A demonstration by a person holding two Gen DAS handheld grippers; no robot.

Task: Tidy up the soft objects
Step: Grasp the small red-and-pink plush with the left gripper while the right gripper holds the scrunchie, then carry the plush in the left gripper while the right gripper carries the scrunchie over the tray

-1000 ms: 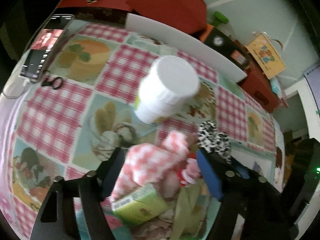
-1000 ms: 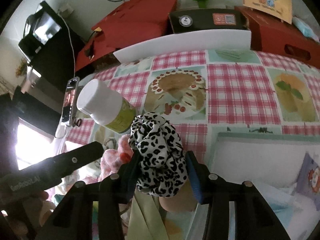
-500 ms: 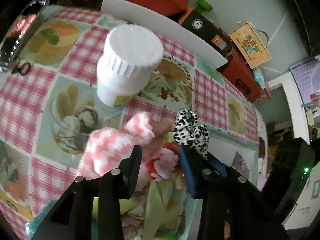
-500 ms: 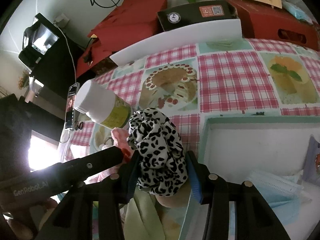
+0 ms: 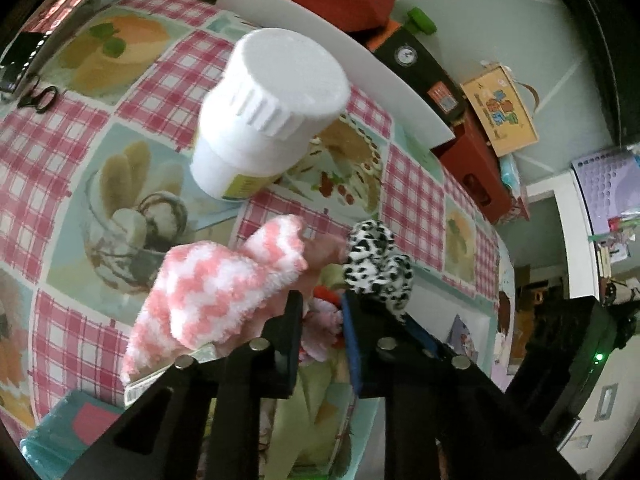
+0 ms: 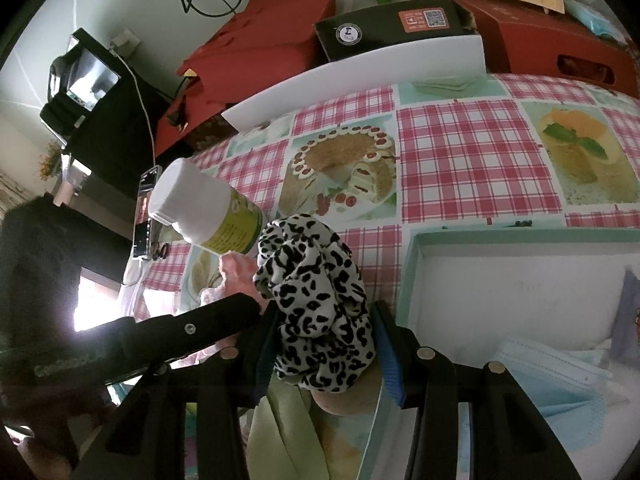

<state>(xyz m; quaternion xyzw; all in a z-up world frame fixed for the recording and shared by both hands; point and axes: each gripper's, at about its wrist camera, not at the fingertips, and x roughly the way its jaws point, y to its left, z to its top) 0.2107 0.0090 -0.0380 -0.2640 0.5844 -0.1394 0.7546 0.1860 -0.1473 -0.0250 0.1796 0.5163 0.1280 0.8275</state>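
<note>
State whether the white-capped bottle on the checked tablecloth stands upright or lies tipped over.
Upright: the white-capped bottle stands on its base on the tablecloth, cap on top.

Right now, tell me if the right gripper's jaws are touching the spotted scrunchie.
Touching. The right wrist view shows the black-and-white spotted scrunchie bunched between the jaws of the right gripper, its fabric pressed against both inner faces with no gap either side.

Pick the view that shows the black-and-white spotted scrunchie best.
Right wrist view: the scrunchie sits large and centered, gripped between the right tool's fingers. The left wrist view shows it smaller, off to the right, its lower part hidden behind dark tool parts.
</note>
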